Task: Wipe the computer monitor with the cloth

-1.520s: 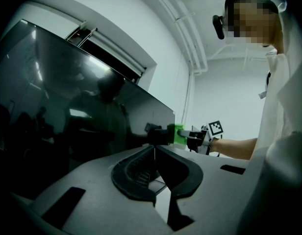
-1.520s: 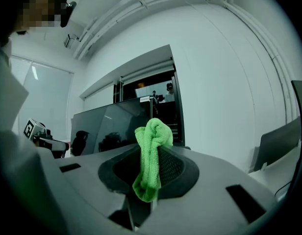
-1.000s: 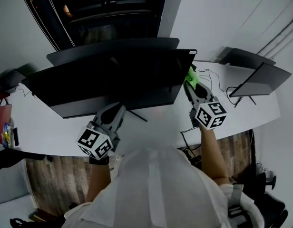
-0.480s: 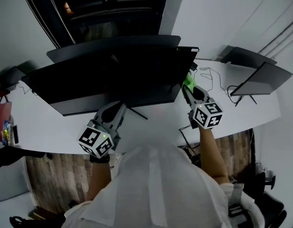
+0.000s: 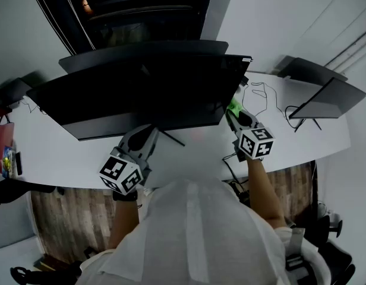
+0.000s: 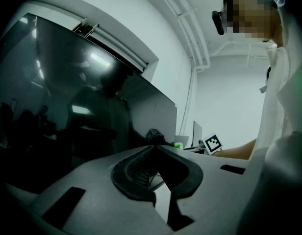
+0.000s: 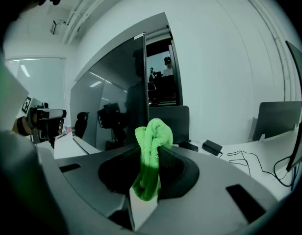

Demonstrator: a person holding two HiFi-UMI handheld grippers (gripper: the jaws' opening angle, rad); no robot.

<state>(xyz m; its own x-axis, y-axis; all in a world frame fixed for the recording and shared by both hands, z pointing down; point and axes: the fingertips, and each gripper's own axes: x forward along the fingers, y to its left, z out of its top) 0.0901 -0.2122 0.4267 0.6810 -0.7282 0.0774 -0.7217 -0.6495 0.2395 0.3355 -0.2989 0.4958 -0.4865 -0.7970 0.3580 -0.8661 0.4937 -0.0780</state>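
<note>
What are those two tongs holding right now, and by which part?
The right tongs pinch the green cloth by its bunched middle, with a fold poking out past the tips. The left tongs are shut and hold nothing.

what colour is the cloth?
The cloth is bright green; it shows best in the right gripper view.

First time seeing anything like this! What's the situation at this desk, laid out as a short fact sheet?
setting: white desk with a dark monitor on it
left gripper: jaws together, nothing between them, low in front of the monitor
right gripper: jaws clamped on a green cloth
cloth position: by the monitor's right edge; contact unclear
</note>
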